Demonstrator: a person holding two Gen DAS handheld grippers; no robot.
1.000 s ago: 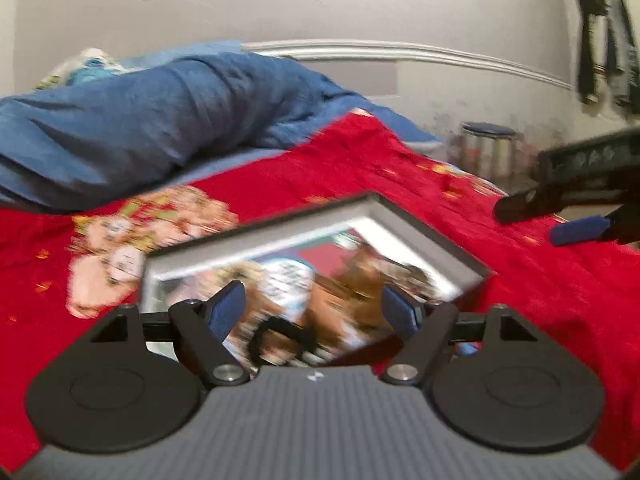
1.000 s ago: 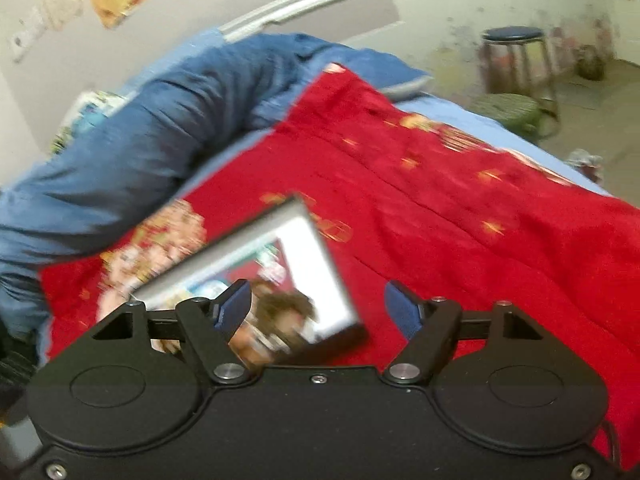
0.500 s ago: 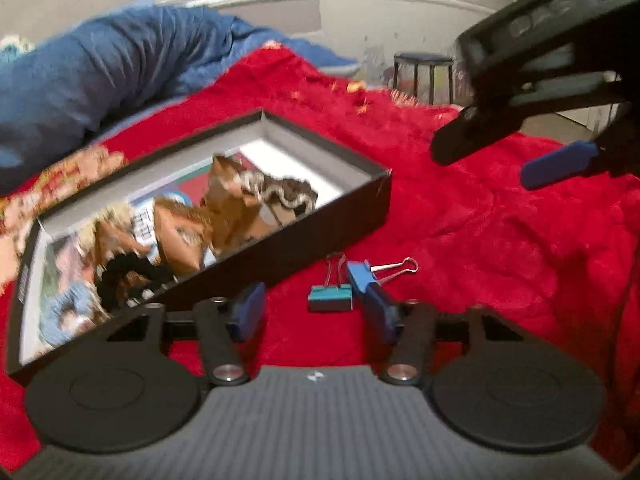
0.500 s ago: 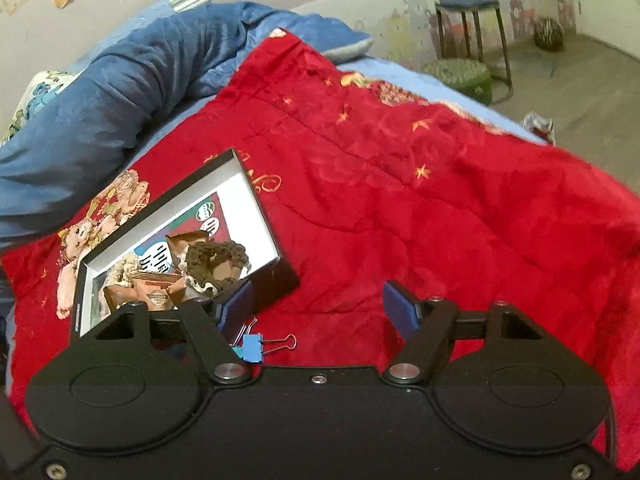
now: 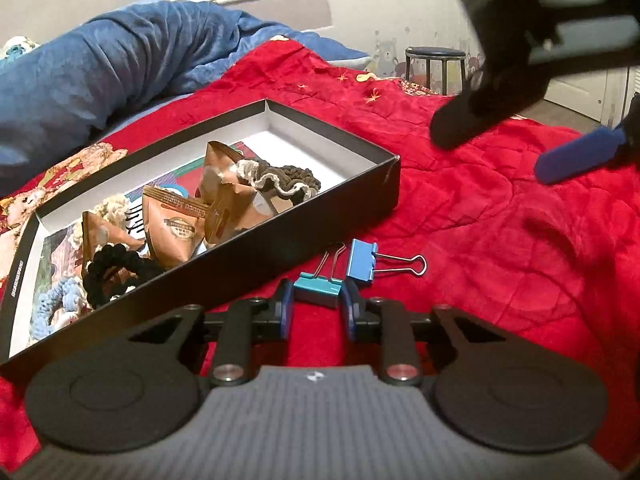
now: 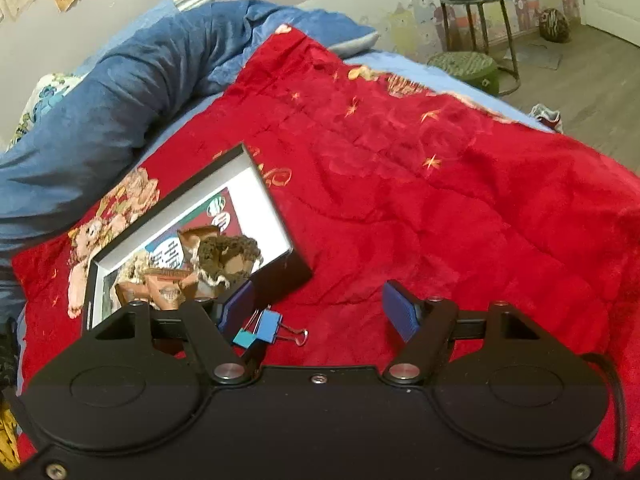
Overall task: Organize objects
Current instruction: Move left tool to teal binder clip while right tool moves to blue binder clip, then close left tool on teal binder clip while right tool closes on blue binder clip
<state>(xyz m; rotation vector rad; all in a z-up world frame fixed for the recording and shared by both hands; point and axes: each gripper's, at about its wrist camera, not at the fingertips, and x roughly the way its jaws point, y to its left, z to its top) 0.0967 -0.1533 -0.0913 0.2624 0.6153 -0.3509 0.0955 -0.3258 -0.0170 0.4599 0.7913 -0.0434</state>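
Note:
Two binder clips lie on the red quilt [image 5: 500,240] beside a black box [image 5: 332,132]. The teal binder clip [image 5: 318,290] sits between the tips of my left gripper [image 5: 317,306], whose jaws are closing with the pads against its ends. The blue binder clip [image 5: 362,264] lies just beyond it, wire handles pointing right. The box holds brown snack packets [image 5: 176,228] and several scrunchies. My right gripper [image 6: 320,308] hovers open above the quilt, with nothing between its fingers; both clips [image 6: 260,330] show under its left finger. One of its blue pads [image 5: 576,156] shows in the left wrist view.
A rumpled blue blanket [image 5: 120,64] lies along the far side of the bed. Past the bed's right edge stand a dark stool [image 6: 476,20] and a low green woven seat [image 6: 464,64] on a wooden floor. The box [image 6: 276,208] lies left of the clips.
My left gripper dropped toward the quilt in front of the box and its jaws narrowed from wide open onto the teal binder clip. The right gripper stayed open and barely moved.

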